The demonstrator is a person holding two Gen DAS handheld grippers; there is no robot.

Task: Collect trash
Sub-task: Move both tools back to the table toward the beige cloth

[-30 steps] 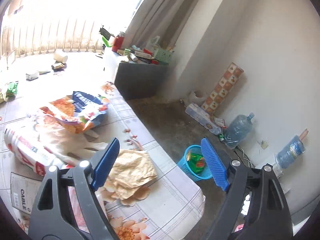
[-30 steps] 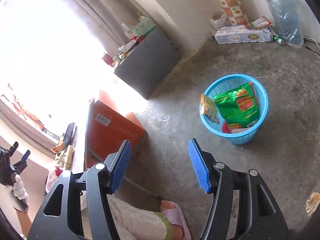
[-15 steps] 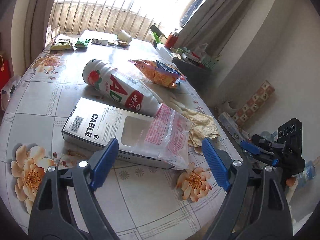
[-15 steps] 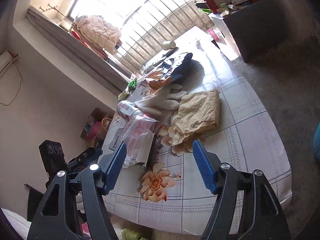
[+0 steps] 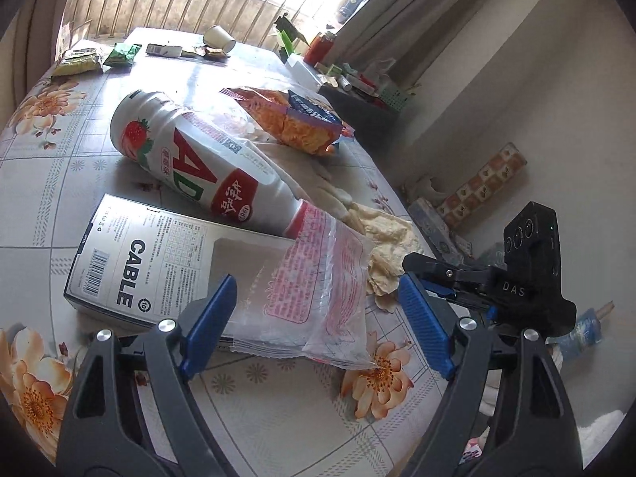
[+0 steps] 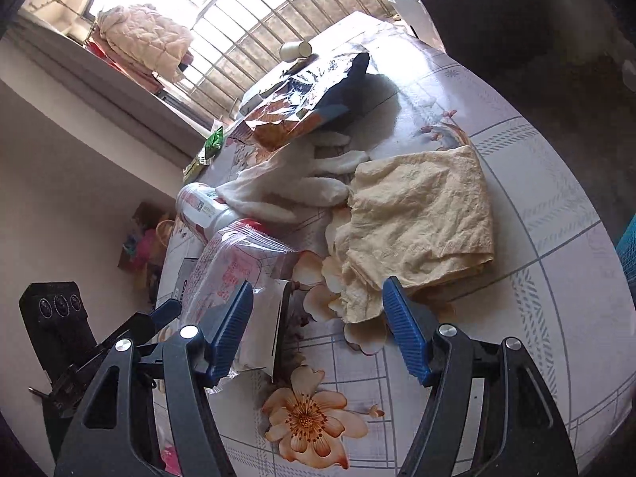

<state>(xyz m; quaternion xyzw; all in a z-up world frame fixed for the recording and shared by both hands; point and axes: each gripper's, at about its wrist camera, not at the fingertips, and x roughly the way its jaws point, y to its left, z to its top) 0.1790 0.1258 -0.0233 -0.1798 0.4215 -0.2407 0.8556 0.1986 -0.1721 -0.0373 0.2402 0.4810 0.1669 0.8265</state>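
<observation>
Trash lies on a flowered table (image 5: 278,409). In the left wrist view, a clear plastic bag with pink print (image 5: 318,290) lies over a grey CABLE box (image 5: 139,262), beside a white strawberry bottle (image 5: 190,159), an orange snack bag (image 5: 290,119) and crumpled yellow paper (image 5: 385,238). My left gripper (image 5: 318,330) is open, its jaws either side of the plastic bag's near edge. My right gripper (image 6: 318,330) is open and empty, close above the table between the plastic bag (image 6: 234,270) and the yellow paper (image 6: 421,218). It also shows in the left wrist view (image 5: 497,286).
A white glove (image 6: 294,190) lies beside the paper. A paper cup (image 5: 218,37), green packets (image 5: 119,53) and small wrappers sit at the table's far end by the window. A dark cabinet (image 5: 357,107) with clutter stands beyond. The blue basket's edge (image 6: 628,246) shows at right.
Both grippers swung from the floor and the blue basket to the table and have closed in low over the plastic bag and paper. Both stay open.
</observation>
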